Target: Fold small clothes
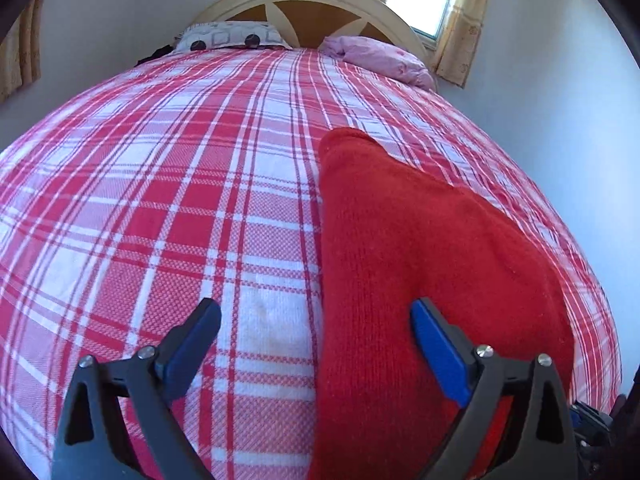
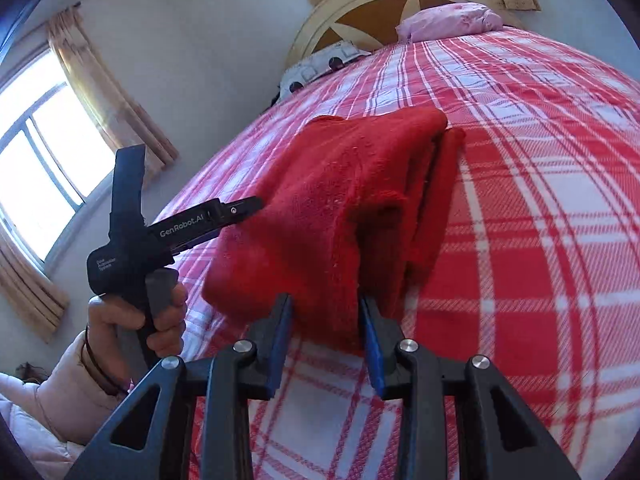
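Right tongs pinch the red garment mid-fold, lower centre; left tongs gape, empty; next, lay it flat on the bed.

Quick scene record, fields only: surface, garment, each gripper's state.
surface: bed with red plaid sheet
garment: red knit garment, folded into layers, lying on the sheet
left gripper: open, garment edge between the jaws, pads not pressing
right gripper: shut on the garment's near folded edge
background: pink pillow by the headboard
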A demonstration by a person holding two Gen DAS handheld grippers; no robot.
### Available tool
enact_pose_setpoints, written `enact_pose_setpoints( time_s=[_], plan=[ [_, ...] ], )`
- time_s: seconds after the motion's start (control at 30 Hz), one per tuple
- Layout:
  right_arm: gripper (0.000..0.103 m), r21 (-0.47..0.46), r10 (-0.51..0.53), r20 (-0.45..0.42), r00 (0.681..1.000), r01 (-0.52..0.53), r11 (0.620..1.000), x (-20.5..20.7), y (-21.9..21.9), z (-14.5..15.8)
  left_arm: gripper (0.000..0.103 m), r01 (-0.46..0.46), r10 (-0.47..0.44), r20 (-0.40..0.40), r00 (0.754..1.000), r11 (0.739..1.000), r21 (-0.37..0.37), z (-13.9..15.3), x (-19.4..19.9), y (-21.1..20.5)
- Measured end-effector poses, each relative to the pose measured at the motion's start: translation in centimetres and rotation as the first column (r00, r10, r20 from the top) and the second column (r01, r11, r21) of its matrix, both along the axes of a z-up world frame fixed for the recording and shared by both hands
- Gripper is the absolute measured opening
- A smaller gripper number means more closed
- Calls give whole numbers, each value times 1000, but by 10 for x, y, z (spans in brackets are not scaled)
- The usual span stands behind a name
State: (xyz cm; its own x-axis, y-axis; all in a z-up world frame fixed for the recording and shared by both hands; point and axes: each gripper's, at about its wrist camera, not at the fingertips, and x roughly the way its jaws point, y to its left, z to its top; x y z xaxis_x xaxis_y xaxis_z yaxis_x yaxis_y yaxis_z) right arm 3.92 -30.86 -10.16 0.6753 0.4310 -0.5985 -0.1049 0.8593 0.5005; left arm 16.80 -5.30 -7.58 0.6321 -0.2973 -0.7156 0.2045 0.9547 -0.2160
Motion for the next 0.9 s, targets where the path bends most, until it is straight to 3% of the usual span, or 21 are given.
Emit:
enact_pose_setpoints(
  time_s=[0.17, 0.23, 0.27, 0.4, 0.5, 0.63, 0.73, 0.8, 0.9],
  plan=[
    [7, 121, 6, -101, 995, 7, 993, -8, -17, -24, 98, 32, -34, 39, 999, 998, 62, 5, -11, 4],
    [7, 214, -9, -119, 993, 34, 976, -13, -27, -29, 98, 41, -44, 44, 998, 996, 73, 4, -13, 4],
    [7, 205, -13, -118, 993, 37, 978, -14, -28, -25, 98, 41, -44, 45, 998, 996, 76, 3, -14, 3],
    [10, 12, -97, 39, 994, 97, 995, -26, -31, 25, 98, 47, -50, 49, 998, 997, 67, 11, -15, 5],
    [10, -42, -139, 141, 980, 146, 988, -23, -31, 51, 97, 37, -40, 74, 996, 999, 36, 22, -15, 9],
    [10, -113, -119, 138, 983, 135, 984, 17, -14, 54, 97, 36, -35, 59, 998, 999, -6, 26, -7, 3],
    [10, -177, -89, 99, 991, 105, 979, 41, -2, 39, 97, 48, -50, 53, 997, 998, 47, 19, -3, -10],
    [10, -272, -103, 11, 995, 102, 957, 51, 3, 20, 97, 72, -75, 32, 997, 993, 90, 10, -2, -16],
    [10, -267, -102, 24, 994, 105, 958, 44, -1, 23, 97, 100, -102, 29, 994, 993, 66, 7, -6, -9]
  ],
)
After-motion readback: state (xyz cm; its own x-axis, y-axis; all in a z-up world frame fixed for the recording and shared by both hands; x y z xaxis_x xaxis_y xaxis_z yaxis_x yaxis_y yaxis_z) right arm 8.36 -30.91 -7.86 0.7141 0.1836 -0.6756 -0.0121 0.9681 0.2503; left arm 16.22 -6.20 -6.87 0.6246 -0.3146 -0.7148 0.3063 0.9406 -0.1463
